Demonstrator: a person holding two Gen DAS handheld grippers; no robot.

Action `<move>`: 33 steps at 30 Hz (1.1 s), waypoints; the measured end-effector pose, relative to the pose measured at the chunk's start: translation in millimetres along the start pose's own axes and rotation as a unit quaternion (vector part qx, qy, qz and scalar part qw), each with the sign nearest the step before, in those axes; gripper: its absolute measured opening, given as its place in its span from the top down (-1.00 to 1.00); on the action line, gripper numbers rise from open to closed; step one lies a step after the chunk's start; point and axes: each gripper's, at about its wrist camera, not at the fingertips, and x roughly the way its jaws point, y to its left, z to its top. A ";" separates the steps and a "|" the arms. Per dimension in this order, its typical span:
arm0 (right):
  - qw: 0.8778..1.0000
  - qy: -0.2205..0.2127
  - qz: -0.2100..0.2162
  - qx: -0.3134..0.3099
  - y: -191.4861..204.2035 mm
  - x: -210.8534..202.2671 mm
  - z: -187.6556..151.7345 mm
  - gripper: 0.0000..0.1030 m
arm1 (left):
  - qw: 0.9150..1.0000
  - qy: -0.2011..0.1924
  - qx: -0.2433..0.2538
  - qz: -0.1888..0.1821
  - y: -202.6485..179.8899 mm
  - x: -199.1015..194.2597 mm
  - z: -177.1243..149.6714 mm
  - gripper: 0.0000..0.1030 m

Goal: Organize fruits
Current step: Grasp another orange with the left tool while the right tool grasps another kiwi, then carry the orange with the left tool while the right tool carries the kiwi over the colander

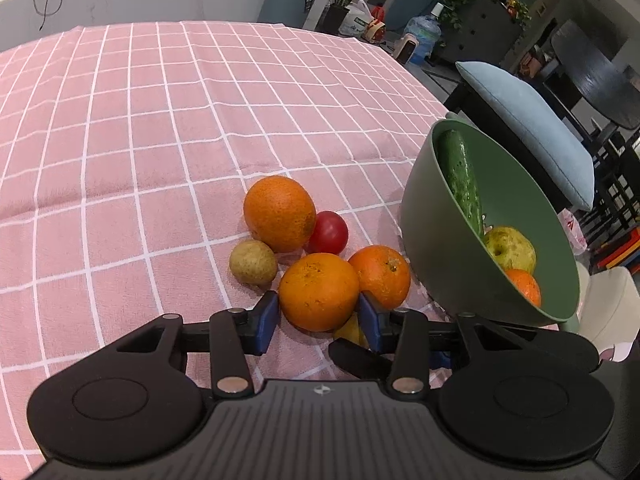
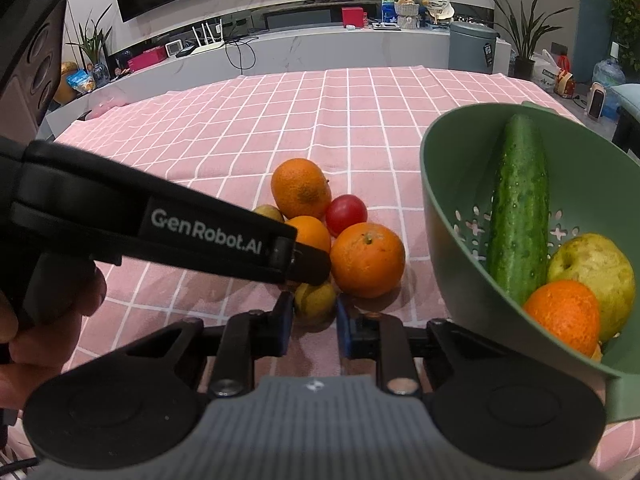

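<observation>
A pile of fruit lies on the pink checked tablecloth (image 1: 120, 140). My left gripper (image 1: 318, 320) has its blue pads on both sides of an orange (image 1: 318, 290). Around it lie two more oranges (image 1: 279, 212) (image 1: 382, 276), a red tomato (image 1: 329, 233) and a brownish fruit (image 1: 253, 262). My right gripper (image 2: 312, 316) closes on a small yellow-green fruit (image 2: 314, 300) under the left gripper's arm (image 2: 180, 232). A green colander (image 2: 460, 184) at the right holds a cucumber (image 2: 518, 208), a yellow-green fruit (image 2: 592, 268) and an orange (image 2: 564, 316).
The table's right edge runs by the colander (image 1: 448, 248). A chair with a blue cushion (image 1: 528, 128) stands beyond it. A TV cabinet (image 2: 280, 48) and a grey bin (image 2: 474, 48) lie behind the table's far edge.
</observation>
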 end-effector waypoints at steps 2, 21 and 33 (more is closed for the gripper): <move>1.000 0.001 0.000 0.001 1.0 -1.2 0.7 0.64 | 1.000 -0.003 -0.001 0.004 0.0 -3.0 -0.8 0.07; 0.999 -0.052 0.010 0.000 1.5 -55.3 7.3 0.65 | 0.997 -0.055 -0.025 0.037 -20.4 -72.4 -13.7 0.07; 0.993 -0.115 -0.015 0.026 -37.7 -114.8 23.5 0.65 | 0.995 -0.089 0.028 0.030 -75.0 -93.1 15.3 0.07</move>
